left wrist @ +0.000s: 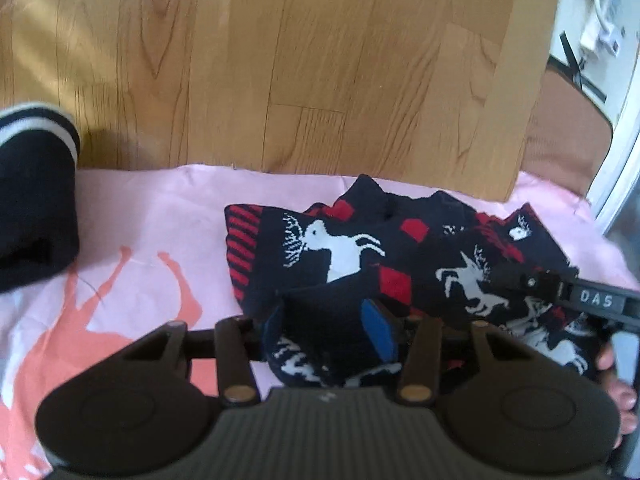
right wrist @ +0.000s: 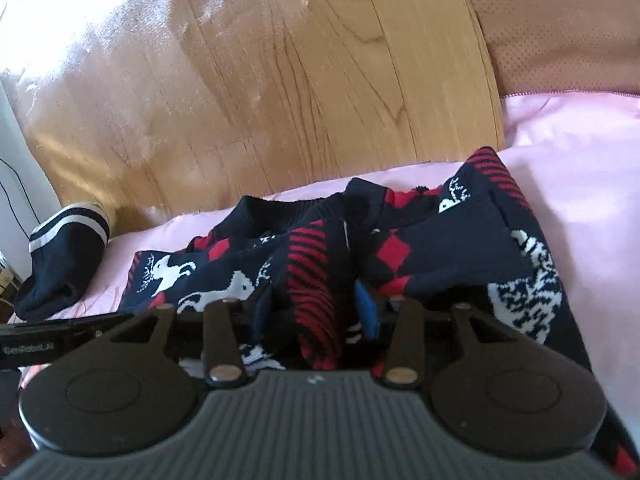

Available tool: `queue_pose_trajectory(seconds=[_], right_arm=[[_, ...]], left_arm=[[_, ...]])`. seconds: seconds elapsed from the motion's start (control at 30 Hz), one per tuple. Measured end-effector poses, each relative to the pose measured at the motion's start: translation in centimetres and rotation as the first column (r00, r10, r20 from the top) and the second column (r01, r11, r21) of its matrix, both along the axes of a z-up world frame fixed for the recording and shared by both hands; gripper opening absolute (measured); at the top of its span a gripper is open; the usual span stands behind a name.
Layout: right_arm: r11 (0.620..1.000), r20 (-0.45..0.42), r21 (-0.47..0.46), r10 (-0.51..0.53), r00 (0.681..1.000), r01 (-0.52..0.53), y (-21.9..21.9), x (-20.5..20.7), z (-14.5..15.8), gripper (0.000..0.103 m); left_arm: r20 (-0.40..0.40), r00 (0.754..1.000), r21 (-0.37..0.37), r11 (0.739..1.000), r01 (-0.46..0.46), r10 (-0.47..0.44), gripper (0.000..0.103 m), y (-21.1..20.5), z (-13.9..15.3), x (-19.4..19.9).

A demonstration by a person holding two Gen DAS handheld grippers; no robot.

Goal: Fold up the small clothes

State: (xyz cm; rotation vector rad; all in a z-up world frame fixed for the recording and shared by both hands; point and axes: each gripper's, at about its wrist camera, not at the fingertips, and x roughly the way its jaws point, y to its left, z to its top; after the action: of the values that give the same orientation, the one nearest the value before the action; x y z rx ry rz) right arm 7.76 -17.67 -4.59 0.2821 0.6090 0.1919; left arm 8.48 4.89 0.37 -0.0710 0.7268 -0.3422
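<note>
Wooden flooring is being seen beyond a pink cloth (left wrist: 160, 216), where the reindeer sweater (left wrist: 332, 248) is being bracketed loosely by both half-released tools, left tool (left wrist: 326, 320) and right tool (right wrist: 316, 312).

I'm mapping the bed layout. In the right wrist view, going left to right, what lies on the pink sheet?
Dark folded garment with white stripes → reindeer-patterned sweater → bare pink sheet.
</note>
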Motion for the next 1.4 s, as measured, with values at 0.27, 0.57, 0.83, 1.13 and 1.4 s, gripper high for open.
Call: queue_pose_trajectory(seconds=[0.27,0.57,0.83,1.13,1.4], right_arm=[[0.998,0.063,0.005,-0.069,0.996,0.069,-2.0,-3.3,1.5,0.054],[0.952,0.101,-0.196,-0.22,0.97,0.236,-5.7,-9.2,1.4,0.062],[0.921,0.011,0.081,-0.383,0.924,0.38,-11.2,-9.6,0.1,0.066],[0.91,0.031,0.037,-0.414,0.91,0.412,-10.7,-10.0,0.3,0.069],[0.908,0.021,0.015,-0.42,0.907,0.419,-10.4,-9.7,0.2,0.073]], left_arm=[[0.037,0.999,0.092,0.996,0.009,-0.013,0.046,-1.2,-0.1,-0.6],[0.104,0.994,0.207,0.978,-0.037,0.016,0.076,-2.6,-0.6,-1.1],[0.018,0.996,0.115,0.989,-0.093,0.091,0.096,-0.4,-1.0,0.6],[0.022,0.995,0.115,0.988,-0.101,0.099,0.097,-0.5,-1.0,0.3],[0.074,0.993,0.163,0.981,-0.102,0.091,0.095,-1.1,-0.7,-0.4]])
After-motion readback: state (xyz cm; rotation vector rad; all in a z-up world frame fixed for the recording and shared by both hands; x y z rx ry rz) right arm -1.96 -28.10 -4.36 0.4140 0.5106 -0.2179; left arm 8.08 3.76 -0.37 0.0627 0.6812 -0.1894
